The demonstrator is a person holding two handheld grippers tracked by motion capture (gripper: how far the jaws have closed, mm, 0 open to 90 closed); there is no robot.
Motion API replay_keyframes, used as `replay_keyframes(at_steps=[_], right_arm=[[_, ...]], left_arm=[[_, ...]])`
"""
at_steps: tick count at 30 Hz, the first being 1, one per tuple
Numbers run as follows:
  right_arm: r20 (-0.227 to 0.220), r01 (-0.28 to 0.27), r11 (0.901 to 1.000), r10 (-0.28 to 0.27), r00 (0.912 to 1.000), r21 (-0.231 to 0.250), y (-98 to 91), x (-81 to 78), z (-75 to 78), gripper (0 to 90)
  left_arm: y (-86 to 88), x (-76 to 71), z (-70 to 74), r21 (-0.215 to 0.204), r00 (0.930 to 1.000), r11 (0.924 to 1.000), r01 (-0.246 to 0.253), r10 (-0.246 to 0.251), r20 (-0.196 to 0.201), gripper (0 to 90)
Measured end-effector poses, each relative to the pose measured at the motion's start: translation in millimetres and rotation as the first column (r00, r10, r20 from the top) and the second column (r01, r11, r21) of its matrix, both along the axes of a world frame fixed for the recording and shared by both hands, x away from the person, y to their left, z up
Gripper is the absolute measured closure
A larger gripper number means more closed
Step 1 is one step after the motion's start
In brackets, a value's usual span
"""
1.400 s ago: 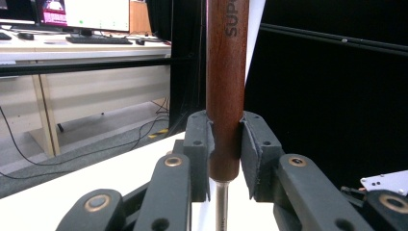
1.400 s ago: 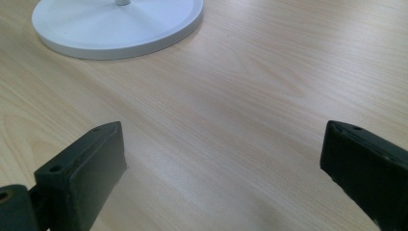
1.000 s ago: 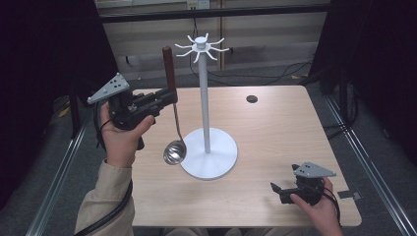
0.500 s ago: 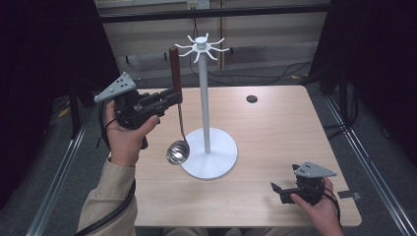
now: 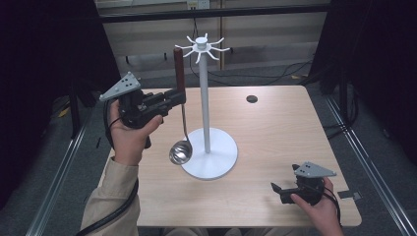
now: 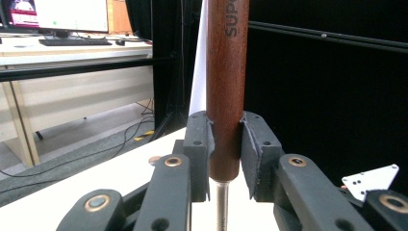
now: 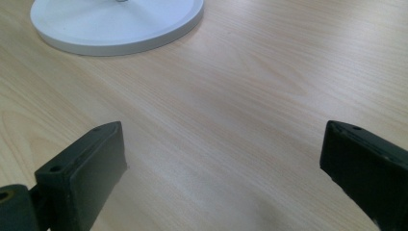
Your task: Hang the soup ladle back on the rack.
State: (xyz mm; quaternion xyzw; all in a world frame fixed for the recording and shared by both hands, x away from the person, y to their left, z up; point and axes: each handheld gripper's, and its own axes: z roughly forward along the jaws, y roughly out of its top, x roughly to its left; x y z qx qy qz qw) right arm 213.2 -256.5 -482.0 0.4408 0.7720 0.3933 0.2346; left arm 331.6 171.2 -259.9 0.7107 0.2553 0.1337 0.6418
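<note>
Wooden table bare toward its right edge, white hook stand mid-table, my left gripper clamping the ladle upright by its wooden handle beside the stand's pole, my right gripper jaws wide, holding nothing, low near the front edge

The ladle has a dark reddish-brown wooden handle and shiny silver bowl. The stand is white, the table pale wood-grain. At twelve o'clock, a small disc looks dark brown, perhaps.

Ladle handle top cut off by frame, stand base cropped at top edge
</note>
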Motion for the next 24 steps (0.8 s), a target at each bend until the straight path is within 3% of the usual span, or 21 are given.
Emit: replay_keyframes(at_steps=[6,24], right_arm=[[-0.002,0.0,1.0,0.0,1.0,0.0,0.5,-0.1,0.2,1.7],[-0.001,-0.002,1.0,0.002,1.0,0.0,-0.7,0.2,-0.4,1.8]], left_arm=[[-1.2,3.6,1.6,0.002,0.9998,0.9999,-0.016,0.016,0.007,74.5],[-11.9,13.6,-0.3,0.014,1.0,0.9999,-0.005,0.005,0.001,74.4]])
